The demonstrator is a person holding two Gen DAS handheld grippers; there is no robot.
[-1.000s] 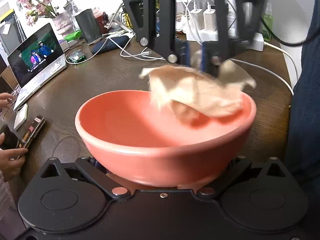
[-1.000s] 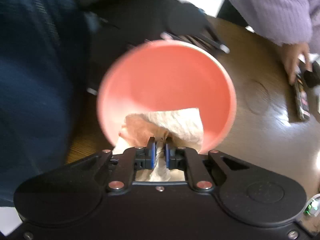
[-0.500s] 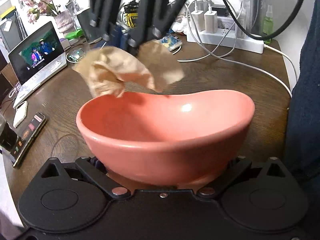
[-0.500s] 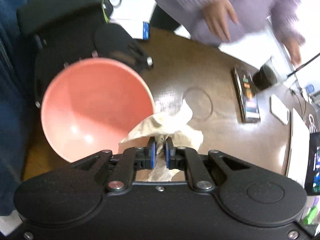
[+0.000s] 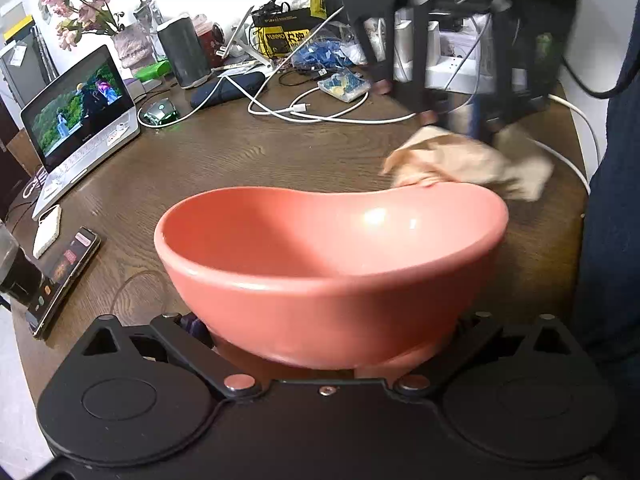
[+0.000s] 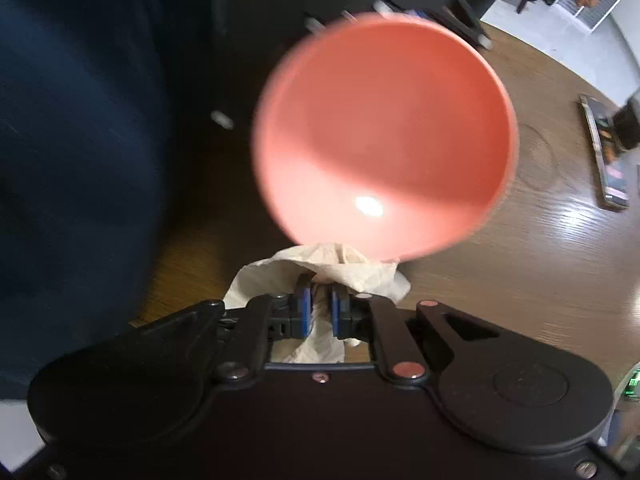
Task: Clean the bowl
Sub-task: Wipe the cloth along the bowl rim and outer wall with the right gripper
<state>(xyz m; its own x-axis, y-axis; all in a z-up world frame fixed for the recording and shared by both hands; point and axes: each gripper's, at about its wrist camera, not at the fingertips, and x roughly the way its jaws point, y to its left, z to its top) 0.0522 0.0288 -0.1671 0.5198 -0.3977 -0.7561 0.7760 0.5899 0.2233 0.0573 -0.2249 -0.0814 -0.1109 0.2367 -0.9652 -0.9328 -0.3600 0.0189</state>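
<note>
- While the left claw (image 5: 326, 344) grips the pink bowl (image 5: 332, 256) by its near underside, its fingers clamped against the base, the bowl sits tilted above the brown wooden counter (image 5: 224, 160).
- From the right wrist view the bowl's (image 6: 384, 136) inside faces the camera, bare and glossy, with one bright glint low on its wall.
- Right claw (image 6: 319, 312): its blue pads (image 6: 303, 312) are pinched together on a crumpled beige paper towel (image 6: 320, 264).
- That towel (image 5: 464, 160) hangs just outside the bowl's far rim, on the right side in the left wrist view; whether it touches the rim is lost to blur.
- On the counter's left edge stand an open laptop (image 5: 80, 116) with a lit screen, a white phone (image 5: 47, 231) and a dark phone (image 5: 64, 280).
- White cables (image 5: 304, 110) trail across the far counter, amid clutter against the wall.
- A person's dark blue clothing (image 6: 72, 160) fills the left of the right wrist view.
</note>
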